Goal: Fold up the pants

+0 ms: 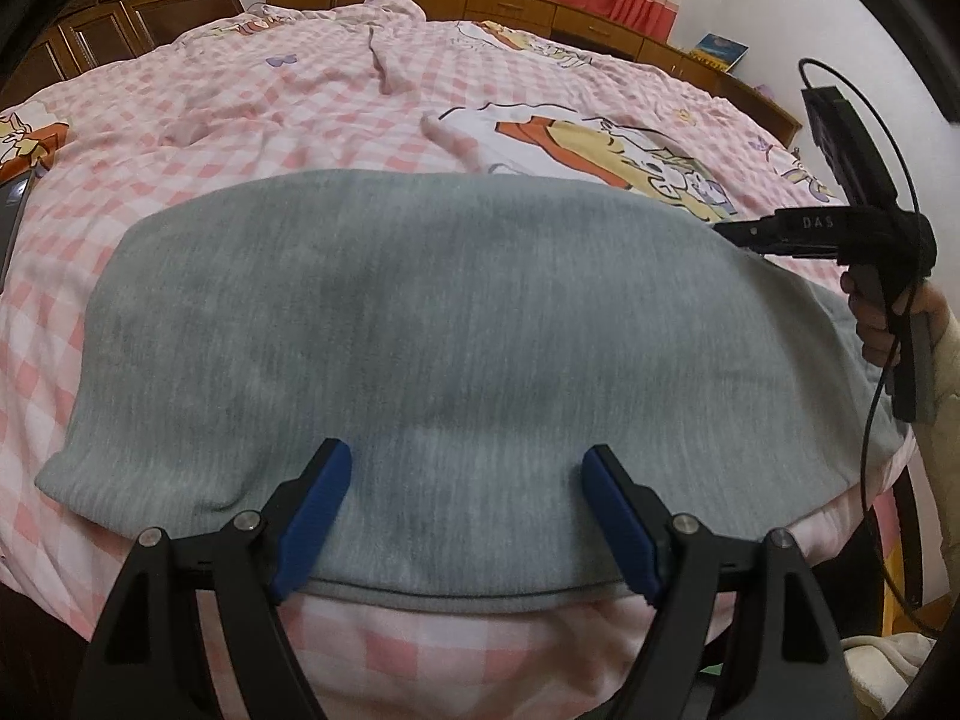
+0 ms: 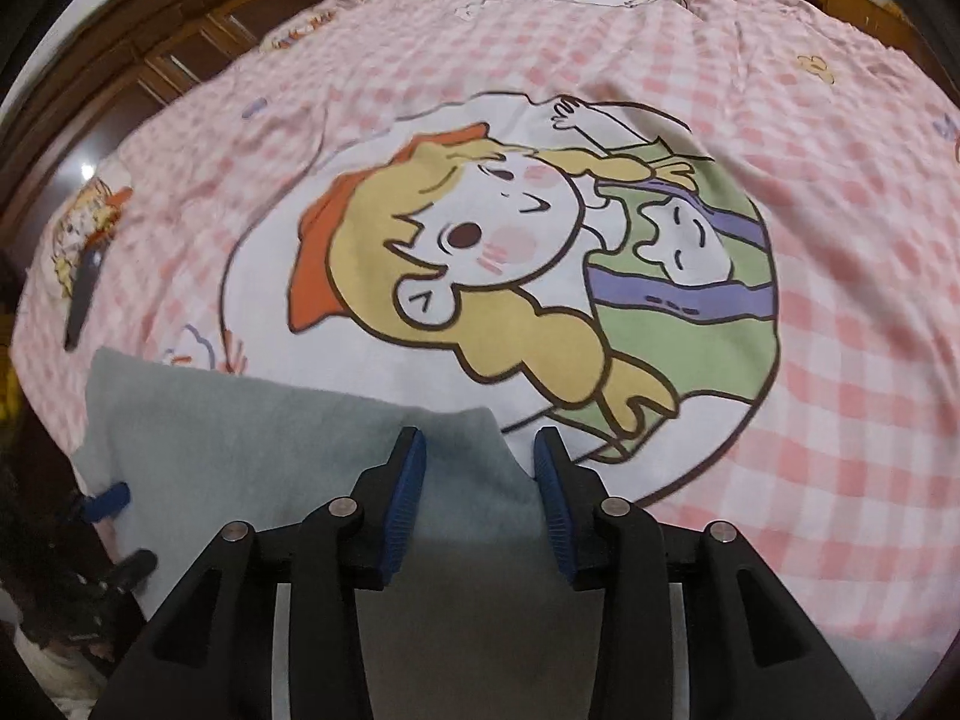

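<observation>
Left tool (image 1: 465, 468) hangs with jaws spread wide over the near hem of the grey pants (image 1: 456, 324), gripping nothing. Right tool (image 2: 480, 450) sits over the pants' far corner, jaws narrowly parted, nothing pinched. Pants lie folded flat on the pink-checked bed (image 1: 240, 114).

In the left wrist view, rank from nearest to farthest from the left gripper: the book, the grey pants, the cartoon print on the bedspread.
From the left gripper:
1. Grey pants, directly under the fingers.
2. Cartoon print, beyond the pants, right of centre.
3. Book, far right on the wooden ledge.
</observation>
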Tool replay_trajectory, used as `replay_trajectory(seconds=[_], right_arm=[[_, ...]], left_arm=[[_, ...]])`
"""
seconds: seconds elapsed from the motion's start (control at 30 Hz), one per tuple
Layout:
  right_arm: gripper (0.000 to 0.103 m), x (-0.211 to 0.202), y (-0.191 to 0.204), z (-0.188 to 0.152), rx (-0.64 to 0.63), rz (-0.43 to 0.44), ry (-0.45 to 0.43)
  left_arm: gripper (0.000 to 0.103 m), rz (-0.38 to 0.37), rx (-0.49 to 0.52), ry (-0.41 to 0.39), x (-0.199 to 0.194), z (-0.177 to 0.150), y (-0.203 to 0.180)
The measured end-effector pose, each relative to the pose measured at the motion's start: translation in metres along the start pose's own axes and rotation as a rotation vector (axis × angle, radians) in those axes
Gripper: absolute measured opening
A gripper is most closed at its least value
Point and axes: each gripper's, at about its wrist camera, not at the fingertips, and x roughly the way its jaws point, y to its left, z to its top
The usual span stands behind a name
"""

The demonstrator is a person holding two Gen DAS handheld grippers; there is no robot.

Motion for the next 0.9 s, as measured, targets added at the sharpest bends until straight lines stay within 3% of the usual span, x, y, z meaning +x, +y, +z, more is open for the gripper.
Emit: replay_trajectory(seconds=[0.03,0.27,0.4,0.57,0.7,0.87,0.9], right_arm=[[0.012,-0.002,0.001,-0.003,0.001,0.016,-0.012],[0.008,-0.061,0.028,-0.037,-0.113,-0.003,-0.26],[0.008,-0.073,0.037,-0.036,-0.144,-0.042,-0.334],[0.008,-0.027,0.033,-0.009,-0.176,-0.16,-0.236],[0.011,0.013,0.017,-0.006,-0.137,-0.174,-0.136],[0.026,-0.007,0.016,-0.003,-0.049,-0.228,-0.147],[0.027,-0.014,0.018,-0.005,-0.039,-0.237,-0.159]], left_arm=[[0.082,0.002,0.002,-0.001,0.0,-0.001,0.0],[0.083,0.005,0.005,0.006,0.0,0.001,-0.001],[0.085,0.013,0.013,0.002,0.002,-0.001,-0.003],[0.088,0.033,0.033,-0.004,0.005,-0.003,-0.007],[0.087,0.004,0.008,0.0,0.0,0.003,-0.003],[0.085,-0.115,-0.081,-0.078,-0.021,0.032,0.009],[0.077,-0.118,-0.088,-0.091,-0.022,0.038,0.01]])
